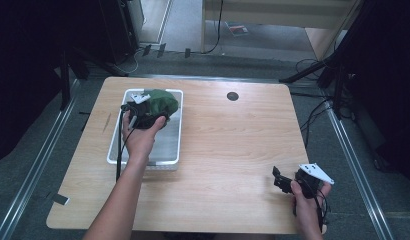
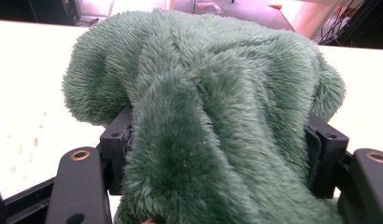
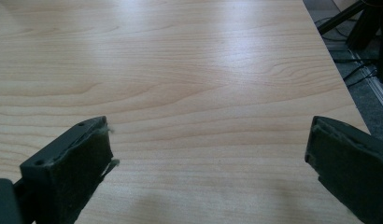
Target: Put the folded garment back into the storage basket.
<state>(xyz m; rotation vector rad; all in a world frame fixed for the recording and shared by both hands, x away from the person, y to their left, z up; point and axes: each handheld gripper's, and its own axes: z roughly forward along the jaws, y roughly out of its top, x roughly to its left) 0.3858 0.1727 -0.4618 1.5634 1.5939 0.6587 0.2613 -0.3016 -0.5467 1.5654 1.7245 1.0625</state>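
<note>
Crowding white tray [image 1: 179,131]: green plush [image 1: 163,102]

The high view is looking down and forward over the whole pale wooden desk [image 1: 233,145]. The left gripper view is sitting close against a fuzzy green cloth [image 2: 213,116]. The right gripper view is skimming low over that desk's bare right part.

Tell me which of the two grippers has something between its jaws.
The left gripper, over the white tray: its jaws press a fuzzy green cloth from both sides. The right gripper stands wide open over bare table.
</note>
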